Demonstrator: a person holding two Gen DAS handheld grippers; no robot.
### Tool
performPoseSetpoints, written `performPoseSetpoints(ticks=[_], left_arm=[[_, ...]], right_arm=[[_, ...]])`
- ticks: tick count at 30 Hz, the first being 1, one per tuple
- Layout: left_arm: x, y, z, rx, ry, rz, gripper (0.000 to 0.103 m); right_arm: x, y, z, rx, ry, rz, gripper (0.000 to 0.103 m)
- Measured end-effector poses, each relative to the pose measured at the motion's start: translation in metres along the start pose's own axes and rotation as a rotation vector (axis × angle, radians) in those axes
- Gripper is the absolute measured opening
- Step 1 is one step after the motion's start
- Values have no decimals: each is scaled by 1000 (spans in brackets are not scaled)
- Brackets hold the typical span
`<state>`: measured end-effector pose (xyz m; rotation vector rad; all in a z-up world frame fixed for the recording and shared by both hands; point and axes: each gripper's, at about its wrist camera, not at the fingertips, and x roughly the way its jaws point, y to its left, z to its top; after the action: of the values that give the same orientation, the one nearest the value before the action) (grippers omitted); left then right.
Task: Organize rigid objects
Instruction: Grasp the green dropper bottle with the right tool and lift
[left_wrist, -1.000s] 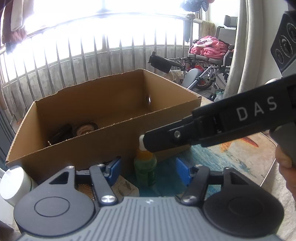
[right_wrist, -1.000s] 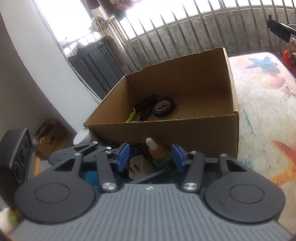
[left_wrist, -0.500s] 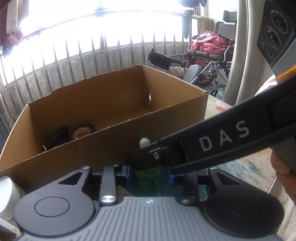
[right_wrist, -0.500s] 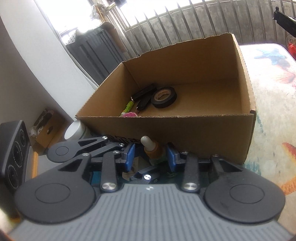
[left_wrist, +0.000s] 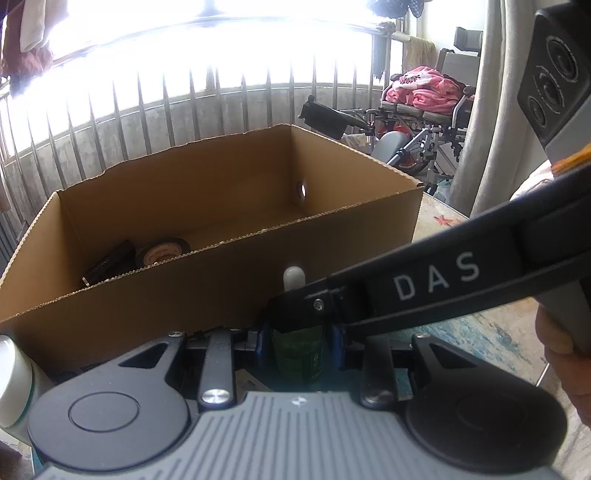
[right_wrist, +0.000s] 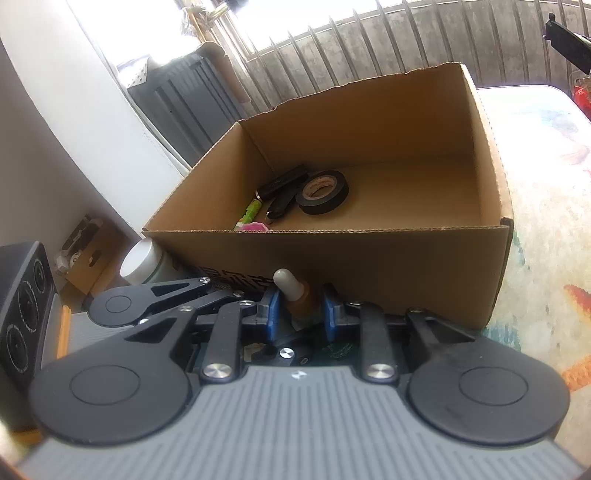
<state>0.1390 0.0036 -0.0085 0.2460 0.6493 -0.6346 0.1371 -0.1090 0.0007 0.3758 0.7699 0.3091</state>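
A small green bottle (left_wrist: 297, 354) with a white tip stands in front of the open cardboard box (left_wrist: 207, 295). My left gripper (left_wrist: 295, 341) is shut on the bottle's green body. My right gripper (right_wrist: 300, 312) is shut on its brown neck (right_wrist: 301, 301), just below the white tip (right_wrist: 286, 282), and crosses the left wrist view from the right. The box (right_wrist: 369, 258) holds a black tape roll (right_wrist: 324, 192), black stick-like items (right_wrist: 282, 182) and a green tube (right_wrist: 249, 212).
A white round jar (right_wrist: 142, 260) stands left of the box and also shows in the left wrist view (left_wrist: 13, 384). A patterned tablecloth (right_wrist: 546, 229) covers the table on the right. Railings, a wheelchair (left_wrist: 424, 122) and a curtain stand behind.
Both grippers have closed in on the green bottle from open. The right gripper has slid left over the bottle's neck, and both cameras have moved nearer the box.
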Motion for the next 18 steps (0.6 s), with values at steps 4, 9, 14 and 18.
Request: performPoseSetpoints(ticks=[4,9,14,18], left_arm=[[-2,-1,3,-2,-4,-8,33],[-18,-6,7,-1,-39,-6,33],[-45,-12,17,12,-94,5,33],[-72,-15,30,4,-155,12,33]], right_arm=[[-7,2,-1,1,-13,-1,22],[-27,14,1,-27,-46,-8,22],[-56,32,7,-69,-97,-7,22],[-80,53,18,-128,-148,-3,22]])
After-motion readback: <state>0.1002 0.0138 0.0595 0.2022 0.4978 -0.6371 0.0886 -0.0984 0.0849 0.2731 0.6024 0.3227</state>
